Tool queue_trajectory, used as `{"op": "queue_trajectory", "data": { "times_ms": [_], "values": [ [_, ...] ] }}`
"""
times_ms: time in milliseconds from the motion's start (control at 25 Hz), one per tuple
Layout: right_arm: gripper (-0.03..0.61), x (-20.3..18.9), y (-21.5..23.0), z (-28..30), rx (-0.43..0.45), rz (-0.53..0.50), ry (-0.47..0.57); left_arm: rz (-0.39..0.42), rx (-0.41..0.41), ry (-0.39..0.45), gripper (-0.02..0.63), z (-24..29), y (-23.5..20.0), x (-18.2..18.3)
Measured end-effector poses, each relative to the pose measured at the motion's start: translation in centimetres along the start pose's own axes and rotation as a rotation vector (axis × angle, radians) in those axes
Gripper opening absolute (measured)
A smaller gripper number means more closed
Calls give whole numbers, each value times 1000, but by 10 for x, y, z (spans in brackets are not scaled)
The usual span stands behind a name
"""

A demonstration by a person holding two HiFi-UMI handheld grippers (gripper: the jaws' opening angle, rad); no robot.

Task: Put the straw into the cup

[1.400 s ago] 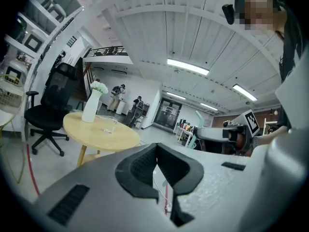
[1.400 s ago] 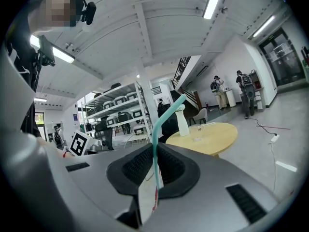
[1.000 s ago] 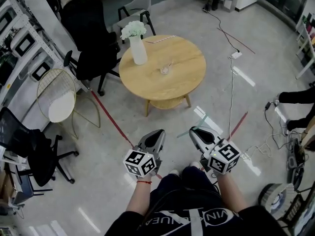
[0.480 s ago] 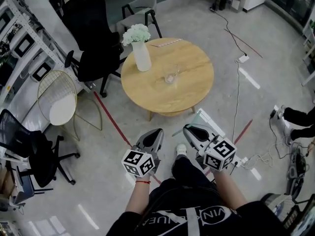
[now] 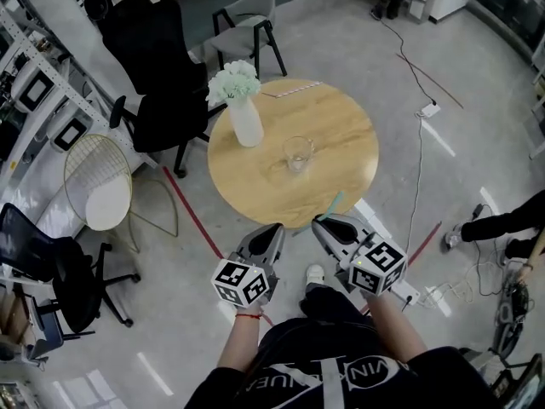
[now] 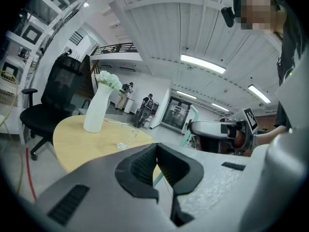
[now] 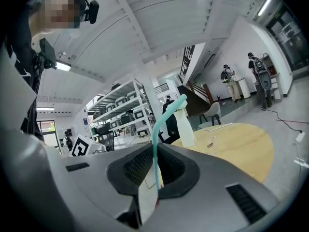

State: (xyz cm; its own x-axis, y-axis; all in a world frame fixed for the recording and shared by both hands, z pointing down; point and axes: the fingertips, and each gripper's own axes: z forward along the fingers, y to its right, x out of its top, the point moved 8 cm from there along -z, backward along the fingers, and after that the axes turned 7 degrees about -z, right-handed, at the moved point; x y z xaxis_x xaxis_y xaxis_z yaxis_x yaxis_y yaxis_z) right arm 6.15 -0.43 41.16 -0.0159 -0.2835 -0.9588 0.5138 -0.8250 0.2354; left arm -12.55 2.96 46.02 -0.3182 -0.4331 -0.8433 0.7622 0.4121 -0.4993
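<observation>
We hold the teal straw (image 7: 155, 144) pinched upright in our right tongs (image 5: 320, 221), its bent top rising above the pads. Our left tongs (image 5: 274, 228) are closed, pad against pad, with nothing between them. Both tongs sit side by side at the near edge of the round wooden tabletop (image 5: 349, 156). The clear glass cup (image 5: 298, 153) stands upright near its middle, well apart from the straw. A white vase (image 5: 246, 124) of pale flowers stands left of the cup.

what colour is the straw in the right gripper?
Pale teal; the bendy plastic straw shows best in the right gripper view.
</observation>
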Motion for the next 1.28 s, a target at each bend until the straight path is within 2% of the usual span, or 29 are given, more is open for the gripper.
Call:
{"op": "queue_trajectory", "data": {
  "times_ms": [680, 840, 1280],
  "values": [
    [28, 29, 87, 55, 45, 15, 9, -20, 51, -9, 8, 73, -43, 34],
    [28, 36, 102, 56, 45, 12, 27, -25, 53, 6, 8, 84, -43, 38],
    [28, 56, 128, 68, 37, 27, 91, -17, 66, -31, 8, 98, -52, 41]
  ]
}}
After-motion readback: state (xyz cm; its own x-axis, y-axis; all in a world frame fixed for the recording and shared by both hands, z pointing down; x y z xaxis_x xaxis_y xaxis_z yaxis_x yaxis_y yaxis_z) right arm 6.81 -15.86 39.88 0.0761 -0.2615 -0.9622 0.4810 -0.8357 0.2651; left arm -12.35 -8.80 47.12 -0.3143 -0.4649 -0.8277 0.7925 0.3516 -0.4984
